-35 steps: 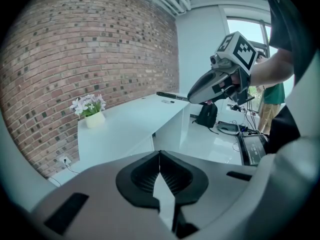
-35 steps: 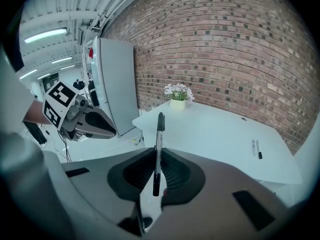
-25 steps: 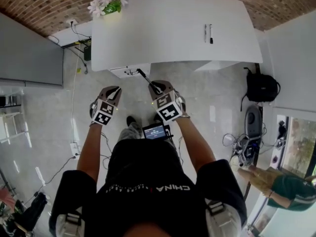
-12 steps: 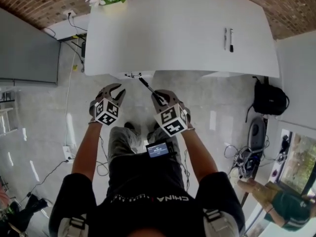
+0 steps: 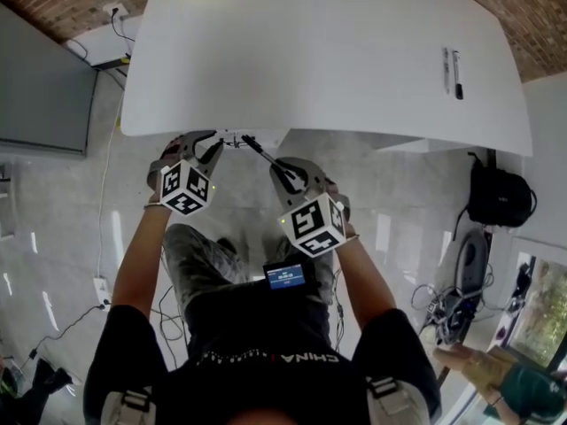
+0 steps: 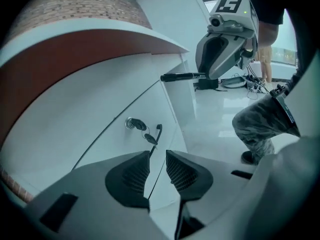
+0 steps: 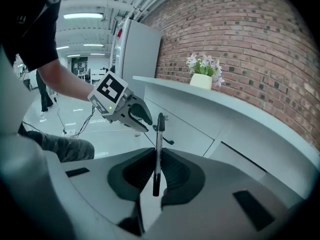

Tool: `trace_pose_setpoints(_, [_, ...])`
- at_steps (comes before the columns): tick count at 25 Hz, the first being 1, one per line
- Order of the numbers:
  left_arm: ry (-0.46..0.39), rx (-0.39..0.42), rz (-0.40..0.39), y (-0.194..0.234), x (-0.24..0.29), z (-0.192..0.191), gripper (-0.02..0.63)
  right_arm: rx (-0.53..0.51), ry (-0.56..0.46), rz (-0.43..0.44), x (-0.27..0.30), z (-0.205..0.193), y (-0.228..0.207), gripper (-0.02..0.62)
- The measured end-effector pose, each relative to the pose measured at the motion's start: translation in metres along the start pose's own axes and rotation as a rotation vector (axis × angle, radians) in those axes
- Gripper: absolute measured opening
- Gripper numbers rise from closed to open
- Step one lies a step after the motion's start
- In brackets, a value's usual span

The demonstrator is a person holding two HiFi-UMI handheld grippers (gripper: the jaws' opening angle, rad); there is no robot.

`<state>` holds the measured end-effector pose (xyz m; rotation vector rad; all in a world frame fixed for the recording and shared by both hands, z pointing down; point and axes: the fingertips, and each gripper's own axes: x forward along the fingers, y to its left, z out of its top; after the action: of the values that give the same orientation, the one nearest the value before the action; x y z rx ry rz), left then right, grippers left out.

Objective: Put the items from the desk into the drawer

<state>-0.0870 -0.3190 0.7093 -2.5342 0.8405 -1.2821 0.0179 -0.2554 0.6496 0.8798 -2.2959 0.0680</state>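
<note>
White desk (image 5: 310,51) ahead, black pen (image 7: 160,129) clamped upright in right gripper (image 7: 158,156), left gripper (image 6: 157,159) narrowly apart, empty.

Desk (image 5: 319,51) ahead, two pens (image 5: 452,71) on its right part, plant (image 7: 202,75) at far left, drawer (image 6: 107,139) under the near edge, key (image 6: 136,124) in its lock, left gripper (image 5: 205,144) before it, right gripper (image 5: 282,170) beside, pen (image 5: 259,150) between its jaws, backpack (image 5: 500,197) on the floor (image 5: 407,193) at right

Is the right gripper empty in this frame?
No, the right gripper is shut on a black pen, which stands clamped between its jaws in the right gripper view.
</note>
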Motion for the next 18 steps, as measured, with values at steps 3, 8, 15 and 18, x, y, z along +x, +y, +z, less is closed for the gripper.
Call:
trace_pose_setpoints(3, [-0.018,0.054,0.036,0.004,0.015,-0.005,0.086,-0.045,-0.047,-0.017,0.017,-0.008,-0.001,0.049])
trace_pose_setpoints(8, [-0.061,0.136,0.122,0.015,0.032,-0.010,0.086,-0.078,-0.128,-0.039,0.037,-0.014,-0.006,0.048])
trace_pose_setpoints(15, [-0.059,0.273,0.130,0.007,0.049,-0.014,0.086,-0.129,-0.173,-0.038,0.055,-0.032,0.001,0.049])
trace_pose_setpoints(18, [-0.017,0.302,0.122,0.005,0.051,-0.018,0.084,-0.125,-0.182,-0.022,0.055,-0.036,0.002,0.048])
